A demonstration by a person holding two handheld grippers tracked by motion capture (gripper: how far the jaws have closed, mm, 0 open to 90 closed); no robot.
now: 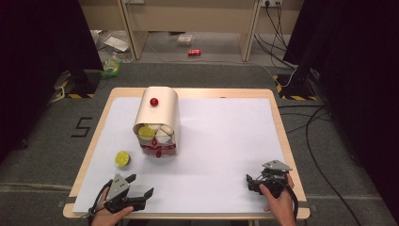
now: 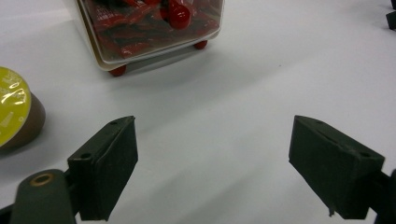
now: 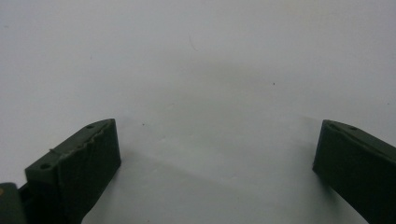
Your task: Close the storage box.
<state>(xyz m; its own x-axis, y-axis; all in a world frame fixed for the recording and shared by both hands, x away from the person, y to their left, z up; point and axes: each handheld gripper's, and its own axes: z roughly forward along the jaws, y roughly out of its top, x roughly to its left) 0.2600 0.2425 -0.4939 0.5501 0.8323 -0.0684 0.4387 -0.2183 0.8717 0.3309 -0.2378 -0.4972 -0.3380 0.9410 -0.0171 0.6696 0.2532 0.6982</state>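
High view: a cream dispenser box [image 1: 157, 117] stands upper left of centre on the white surface [image 1: 221, 141]. It has a red knob [image 1: 154, 101] on top and a clear front showing pale and yellow-topped capsules, w/ red bits along the bottom that are too small to make out. One loose capsule [image 1: 123, 158] w/ a yellow lid sits just below-left of the box, apart from it, between the box and the left gripper [image 1: 141, 185].

The left gripper is at lower left of the frame, near the front edge, w/ its fingers spread wide and nothing between them. The hand is partly cut off by the bottom edge. In the left gripper view both fingers [image 2: 105, 163] rise from the bottom and bare surface lies in the gap. The capsule [image 2: 14, 114] is cut off at the left edge and the box [image 2: 149, 32] is cut off at the top, w/ red contents behind clear plastic and small red feet under it.

The right gripper [image 1: 251, 181] is at lower right of the high view, well apart from box and capsule; its fingertips are hard to read there. In the right gripper view the fingers [image 3: 79, 163] stand wide apart over plain white surface, holding nothing, and the right one is cut off by the frame edge.
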